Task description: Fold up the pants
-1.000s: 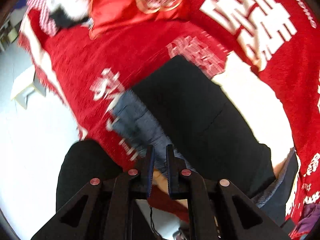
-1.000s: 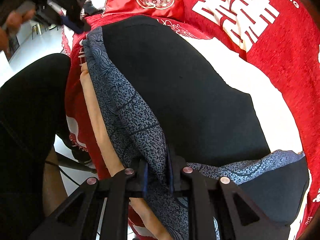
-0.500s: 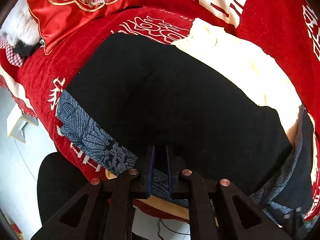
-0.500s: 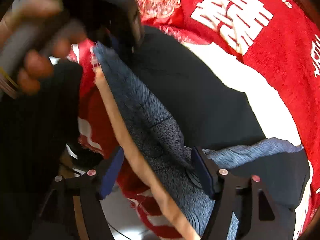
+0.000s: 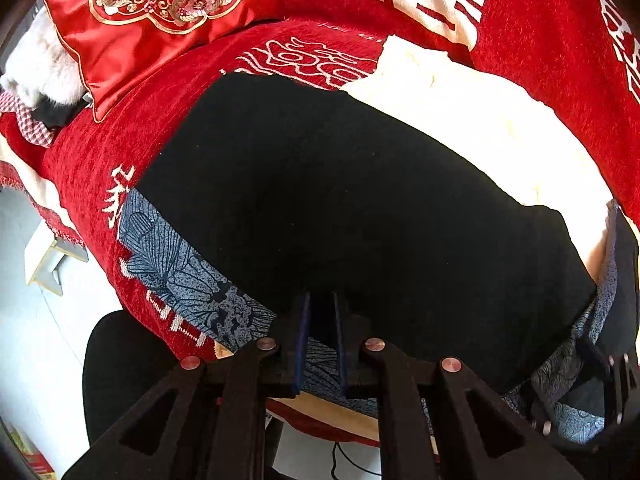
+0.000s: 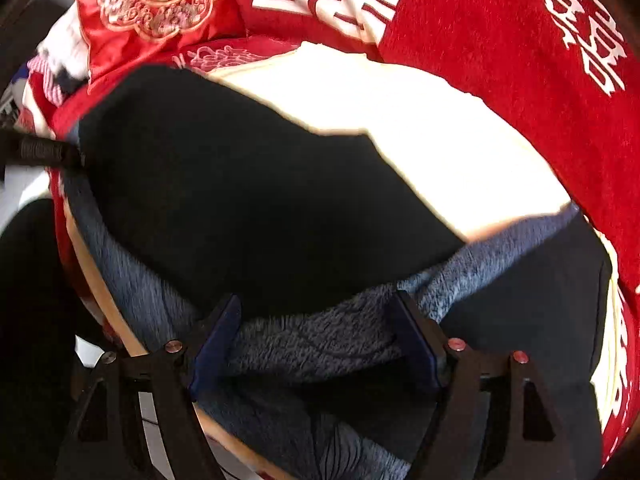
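The black pants (image 5: 340, 208) lie spread over a blue-grey patterned cloth (image 5: 176, 268) on a red cover; they also show in the right wrist view (image 6: 240, 208). My left gripper (image 5: 320, 312) has its jaws nearly together at the pants' near edge, pinching the fabric. My right gripper (image 6: 316, 332) is open wide, its blue pads on either side of the bunched blue-grey cloth (image 6: 312, 340) at the near edge, holding nothing. The right gripper shows at the right edge of the left wrist view (image 5: 616, 340).
A red embroidered cushion (image 5: 160, 12) lies at the back left. A cream blanket (image 5: 480, 120) lies behind the pants. A white fluffy thing (image 5: 36, 68) sits far left. The wooden table edge (image 5: 332, 412) runs below the cloth. A black chair (image 5: 120, 368) stands below.
My right gripper has opened and let go of the cloth edge it held. My left gripper swung in over the pants and settled at their near edge.
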### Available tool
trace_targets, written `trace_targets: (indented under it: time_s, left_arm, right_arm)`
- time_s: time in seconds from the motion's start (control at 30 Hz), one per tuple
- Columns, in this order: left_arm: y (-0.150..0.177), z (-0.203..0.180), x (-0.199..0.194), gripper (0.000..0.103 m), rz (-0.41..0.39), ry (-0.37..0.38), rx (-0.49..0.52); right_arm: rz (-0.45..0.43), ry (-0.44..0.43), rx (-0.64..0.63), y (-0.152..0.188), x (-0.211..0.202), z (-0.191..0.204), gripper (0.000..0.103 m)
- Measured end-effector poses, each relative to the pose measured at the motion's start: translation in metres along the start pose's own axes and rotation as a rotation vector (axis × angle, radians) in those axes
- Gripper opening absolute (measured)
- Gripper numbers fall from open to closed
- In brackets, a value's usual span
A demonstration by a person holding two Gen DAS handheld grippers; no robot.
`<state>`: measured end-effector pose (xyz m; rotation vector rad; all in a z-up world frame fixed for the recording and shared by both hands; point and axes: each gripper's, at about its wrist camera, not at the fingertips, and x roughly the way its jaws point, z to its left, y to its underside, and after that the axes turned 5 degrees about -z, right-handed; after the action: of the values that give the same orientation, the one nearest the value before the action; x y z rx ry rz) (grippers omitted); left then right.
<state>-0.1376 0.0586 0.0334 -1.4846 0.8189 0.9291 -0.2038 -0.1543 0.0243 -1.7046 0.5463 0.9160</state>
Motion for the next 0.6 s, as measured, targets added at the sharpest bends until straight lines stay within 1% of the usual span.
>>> trace_targets:
  time_s: [0.1, 0.13, 0.17, 0.23, 0.27, 0.3, 0.33, 0.4, 0.43, 0.47, 0.5, 0.57, 0.6]
  left_arm:
    - [-0.002, -0.006, -0.002, 0.013, 0.005, -0.034, 0.016]
    - [-0.002, -0.008, -0.002, 0.013, 0.008, -0.039, 0.017]
    - [-0.003, -0.012, -0.004, 0.013, 0.012, -0.026, 0.023]
    - [-0.003, -0.024, -0.005, 0.013, 0.022, 0.010, 0.055]
    - [-0.003, -0.033, -0.006, 0.013, 0.026, 0.034, 0.079]
    - [-0.003, -0.041, -0.006, 0.013, 0.029, 0.057, 0.098]
    - [-0.002, -0.051, -0.007, 0.013, 0.033, 0.081, 0.121]
    - [0.002, -0.075, -0.008, 0.013, 0.043, 0.125, 0.186]
    - [0.003, -0.087, -0.008, 0.013, 0.047, 0.146, 0.216]
    - [0.006, -0.103, -0.010, 0.013, 0.053, 0.179, 0.256]
    - [0.008, -0.115, -0.010, 0.013, 0.061, 0.214, 0.290]
    - [0.012, -0.136, -0.008, 0.013, 0.074, 0.258, 0.349]
    - [0.014, -0.146, -0.005, 0.013, 0.082, 0.260, 0.381]
  right_arm:
    - [0.003, -0.008, -0.002, 0.010, -0.015, 0.002, 0.080]
    - [0.003, -0.016, 0.024, 0.011, -0.023, -0.003, 0.080]
    - [0.001, -0.022, 0.058, 0.011, -0.030, -0.010, 0.080]
    - [-0.031, -0.026, 0.146, 0.010, -0.045, -0.031, 0.080]
    - [-0.059, -0.009, 0.204, 0.008, -0.055, -0.051, 0.080]
    - [-0.068, 0.009, 0.231, 0.007, -0.058, -0.058, 0.081]
    - [-0.074, 0.047, 0.290, 0.003, -0.062, -0.082, 0.083]
    - [-0.059, 0.110, 0.388, -0.002, -0.060, -0.120, 0.084]
    - [-0.048, 0.128, 0.426, -0.005, -0.057, -0.133, 0.084]
    - [-0.028, 0.156, 0.501, -0.007, -0.052, -0.157, 0.084]
    - [-0.005, 0.175, 0.557, -0.009, -0.046, -0.171, 0.084]
    - [0.061, 0.197, 0.649, -0.014, -0.033, -0.189, 0.084]
    - [0.088, 0.185, 0.695, -0.018, -0.023, -0.197, 0.084]
